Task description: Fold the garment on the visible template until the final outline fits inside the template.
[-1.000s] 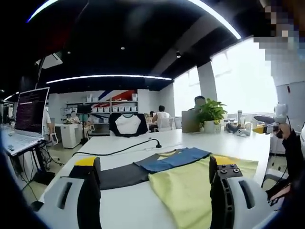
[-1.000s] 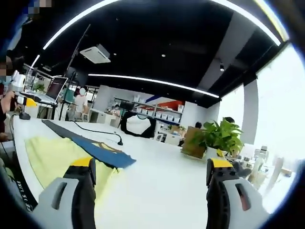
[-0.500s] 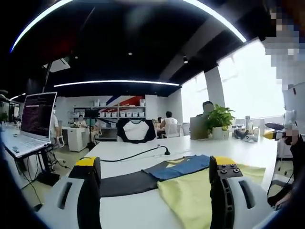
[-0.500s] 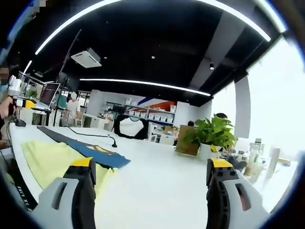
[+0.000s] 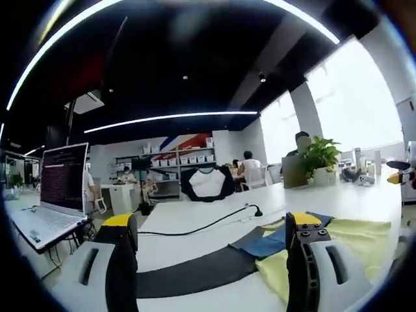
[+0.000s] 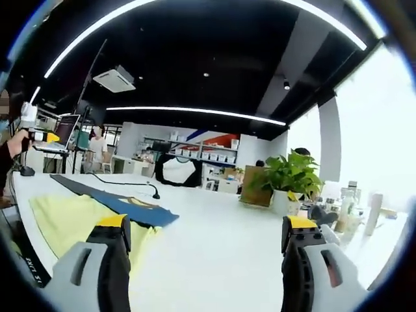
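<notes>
Left gripper (image 5: 211,260): jaws spread wide apart, nothing between them, held above the white table (image 5: 195,221). Right gripper (image 6: 205,263): same, jaws apart and empty, over bare tabletop. Garment (image 6: 71,218) lies flat on the table: yellow body with a blue section (image 6: 133,209) along its far side; in the left gripper view the yellow cloth (image 5: 338,244) sits behind and right of the right-hand jaw, blue part (image 5: 273,242) next to it. Dark grey template strip (image 5: 195,273) runs across the table between the left gripper's jaws, its right end meeting the garment; in the right gripper view the same strip (image 6: 75,185) extends away past the blue section. Black cable (image 5: 195,227) with a plug end lies on the table beyond the strip. Containers: one white pot holding a green leafy plant (image 6: 289,182) stands on the far side of the table, well apart from the garment; a cardboard box (image 6: 253,194) just beside it, contents not visible. Open laptop (image 5: 55,195) at left on a separate stand. Shelving with white bins (image 5: 162,162) on the back wall, contents too small to tell.
</notes>
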{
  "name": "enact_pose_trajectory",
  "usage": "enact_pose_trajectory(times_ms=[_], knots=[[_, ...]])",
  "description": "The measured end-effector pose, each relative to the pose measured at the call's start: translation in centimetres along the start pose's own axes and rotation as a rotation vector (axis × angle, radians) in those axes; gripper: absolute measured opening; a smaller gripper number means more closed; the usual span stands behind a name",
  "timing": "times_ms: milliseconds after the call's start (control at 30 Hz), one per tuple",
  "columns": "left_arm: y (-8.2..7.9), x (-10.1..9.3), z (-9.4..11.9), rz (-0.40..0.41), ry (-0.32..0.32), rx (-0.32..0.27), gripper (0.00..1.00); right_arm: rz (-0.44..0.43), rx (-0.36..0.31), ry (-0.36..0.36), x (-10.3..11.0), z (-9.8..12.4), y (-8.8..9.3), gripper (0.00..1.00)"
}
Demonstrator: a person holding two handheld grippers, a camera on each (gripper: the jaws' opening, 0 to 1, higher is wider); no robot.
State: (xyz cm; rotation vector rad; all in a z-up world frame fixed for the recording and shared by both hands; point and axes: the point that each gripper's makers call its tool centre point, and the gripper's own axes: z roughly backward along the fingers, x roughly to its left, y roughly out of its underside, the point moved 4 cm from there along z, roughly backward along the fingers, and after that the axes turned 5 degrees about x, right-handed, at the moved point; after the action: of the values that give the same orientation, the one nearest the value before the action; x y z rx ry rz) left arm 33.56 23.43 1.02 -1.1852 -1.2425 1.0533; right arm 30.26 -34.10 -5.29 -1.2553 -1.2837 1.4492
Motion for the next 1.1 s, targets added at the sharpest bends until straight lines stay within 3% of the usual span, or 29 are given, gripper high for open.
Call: enact_pose_trajectory(times_ms=[167, 267, 400, 467, 667, 933, 1000, 1100], knots=[[-0.6, 2.2, -1.8, -0.013, -0.026, -0.002, 1.00, 0.006, 0.000, 0.000, -0.1, 0.2, 0.0, 0.99], [0.1, 4.4, -2.8, -0.013, -0.073, 0.007, 1.00, 0.006, 0.006, 0.006, -0.1, 0.1, 0.1, 0.99], [2.5, 6.6, -4.1, 0.035, -0.088, 0.067, 0.97, 0.000, 0.012, 0.003, -0.2, 0.1, 0.3, 0.99], [4.1, 7.3, -4.5, 0.043, -0.101, 0.128, 0.94, -0.002, 0.025, 0.005, -0.3, 0.0, 0.5, 0.98], [7.6, 8.9, -5.7, 0.074, -0.132, 0.171, 0.94, 0.001, 0.035, 0.009, -0.5, 0.1, 0.5, 0.98], [12.2, 10.5, -7.2, 0.147, -0.153, 0.272, 0.94, -0.008, 0.042, -0.017, 0.0, 0.0, 0.6, 0.97], [13.2, 10.9, -7.4, 0.137, -0.175, 0.300, 0.93, -0.010, 0.042, -0.021, 0.1, -0.1, 0.6, 0.97], [14.5, 12.2, -7.2, 0.161, -0.256, 0.327, 0.92, -0.017, 0.044, -0.025, 0.1, -0.1, 0.6, 0.96]])
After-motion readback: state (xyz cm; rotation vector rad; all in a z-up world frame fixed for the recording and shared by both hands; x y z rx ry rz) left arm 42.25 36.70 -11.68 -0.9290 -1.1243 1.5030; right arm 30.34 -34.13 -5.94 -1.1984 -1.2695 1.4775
